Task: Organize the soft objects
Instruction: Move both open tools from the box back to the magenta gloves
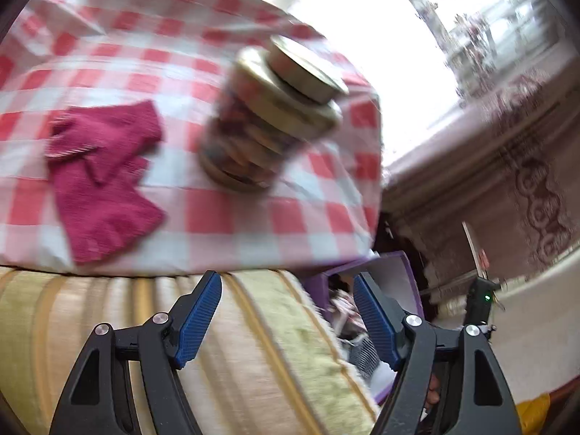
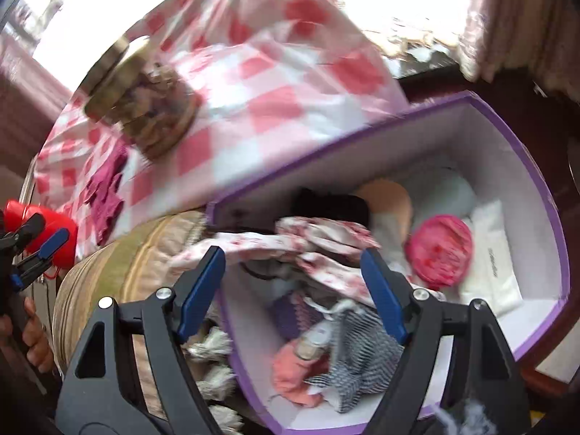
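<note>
Most of the sorting looks done to me: the purple box (image 2: pixel 536 195) already holds a heap of soft things, a floral cloth (image 2: pixel 319 243), a round pink pad (image 2: pixel 440 250), a striped knit piece (image 2: pixel 362 359) and a salmon-coloured bit (image 2: pixel 293 366) among them. What I judge is left is the magenta knit gloves (image 1: pixel 105 177), lying flat on the checked cloth (image 1: pixel 235 217) well away from the box, just beside the lidded glass jar (image 1: pixel 268 119), which is hard and probably stays out. My right gripper (image 2: pixel 293 290) hangs over the box with its fingers spread and nothing between them; my left gripper (image 1: pixel 286 319) is likewise spread and empty, over the striped cushion (image 1: pixel 235 344) between the gloves and the box. Both views are smeared with motion, so the jar's contents are hard to make out. A red thing (image 2: pixel 54 232) shows behind my left gripper in the right view, but I cannot tell what it is. The box's near corner is cut off.
</note>
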`<state>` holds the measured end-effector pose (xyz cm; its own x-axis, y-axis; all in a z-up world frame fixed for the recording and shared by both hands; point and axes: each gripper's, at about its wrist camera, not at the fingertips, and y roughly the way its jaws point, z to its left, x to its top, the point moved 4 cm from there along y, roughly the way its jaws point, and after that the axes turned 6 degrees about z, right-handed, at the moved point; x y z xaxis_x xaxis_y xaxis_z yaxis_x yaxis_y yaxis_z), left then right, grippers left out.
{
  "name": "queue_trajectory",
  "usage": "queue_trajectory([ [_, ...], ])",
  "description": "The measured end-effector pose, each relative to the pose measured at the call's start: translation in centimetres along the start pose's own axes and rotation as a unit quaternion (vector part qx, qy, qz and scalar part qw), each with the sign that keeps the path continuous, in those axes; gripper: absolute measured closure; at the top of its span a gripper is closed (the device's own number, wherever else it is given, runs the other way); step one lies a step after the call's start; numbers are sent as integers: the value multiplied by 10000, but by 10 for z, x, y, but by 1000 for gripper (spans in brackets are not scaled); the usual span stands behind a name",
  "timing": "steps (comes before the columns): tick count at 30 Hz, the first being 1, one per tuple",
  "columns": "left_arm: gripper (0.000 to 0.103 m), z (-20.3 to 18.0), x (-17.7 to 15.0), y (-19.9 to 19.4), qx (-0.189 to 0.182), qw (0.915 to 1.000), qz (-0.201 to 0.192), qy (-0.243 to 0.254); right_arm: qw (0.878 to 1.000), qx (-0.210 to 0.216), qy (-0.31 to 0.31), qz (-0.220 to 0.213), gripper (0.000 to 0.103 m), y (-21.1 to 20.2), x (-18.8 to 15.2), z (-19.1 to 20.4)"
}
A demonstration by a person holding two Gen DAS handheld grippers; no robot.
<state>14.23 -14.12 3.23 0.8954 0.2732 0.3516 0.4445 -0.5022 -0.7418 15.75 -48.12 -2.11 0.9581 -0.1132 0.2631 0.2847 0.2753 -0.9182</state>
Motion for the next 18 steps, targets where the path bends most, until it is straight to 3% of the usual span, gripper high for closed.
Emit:
queue_trajectory([
  [6, 27, 72, 15, -40, 380, 9966, -481, -554, 9968, 213, -770, -7, 23, -12, 10, 67],
  [11, 27, 112, 30, -59, 564, 9925, -714, -816, 9872, 260, -1565, -126, 23, -38, 11, 126],
  [14, 27, 123, 43, -64, 709, 9917, -785, -729, 9810, 251, -1896, -324, 23, -58, 13, 151],
  [18, 27, 120, 70, -53, 988, 9927, -670, -163, 9773, 1045, -1790, -447, 16, -93, 21, 177],
])
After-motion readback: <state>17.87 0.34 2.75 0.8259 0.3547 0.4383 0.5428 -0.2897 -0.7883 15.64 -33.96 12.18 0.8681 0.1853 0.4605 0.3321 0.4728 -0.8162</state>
